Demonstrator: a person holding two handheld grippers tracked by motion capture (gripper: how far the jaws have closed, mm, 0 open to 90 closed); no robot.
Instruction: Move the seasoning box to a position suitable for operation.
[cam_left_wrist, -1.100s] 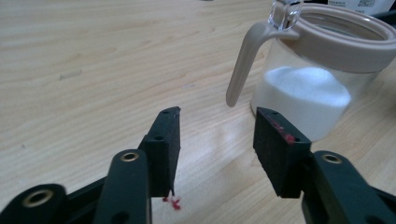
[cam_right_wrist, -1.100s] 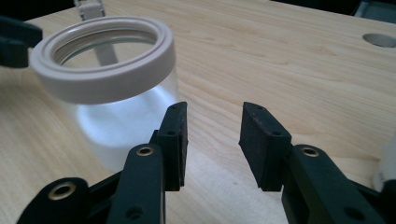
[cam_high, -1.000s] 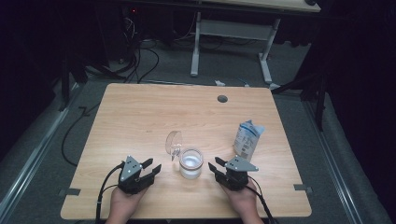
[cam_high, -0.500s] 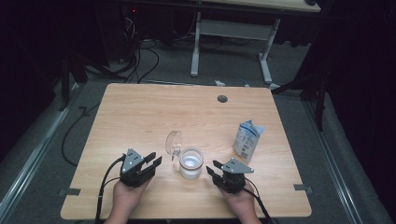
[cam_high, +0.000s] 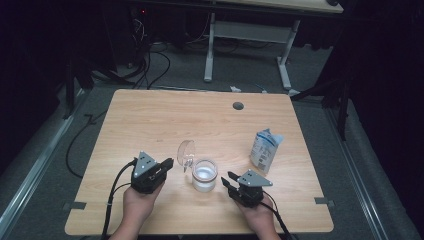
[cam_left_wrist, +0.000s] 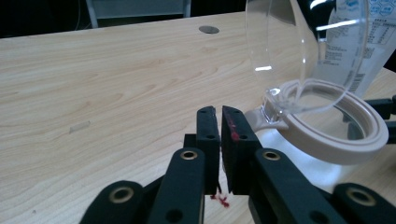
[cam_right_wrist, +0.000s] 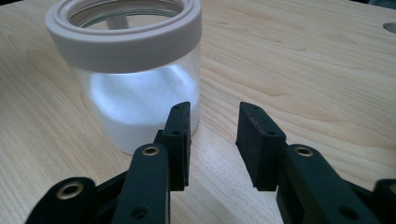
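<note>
A clear jar (cam_high: 205, 176) with white powder in its bottom and a beige collar stands near the table's front middle. Its clear hinged lid (cam_high: 186, 152) stands up open on the jar's left. My left gripper (cam_high: 169, 162) hovers just left of the lid hinge; its jaws have just been closing and now stand shut (cam_left_wrist: 220, 121) with nothing between them. My right gripper (cam_high: 229, 179) lies just right of the jar, open and empty (cam_right_wrist: 213, 116); its jaws have just been closing a little. The jar (cam_right_wrist: 135, 70) is ahead of its left jaw.
A white and blue pouch (cam_high: 264, 150) stands upright to the right of the jar. The wooden table (cam_high: 150, 115) has a grey cable hole (cam_high: 238, 105) near its far edge. Cables trail from both grippers over the front edge.
My left gripper has risen slightly toward the lid and its jaws have come together. The right gripper has stayed in place, its jaws a little narrower.
</note>
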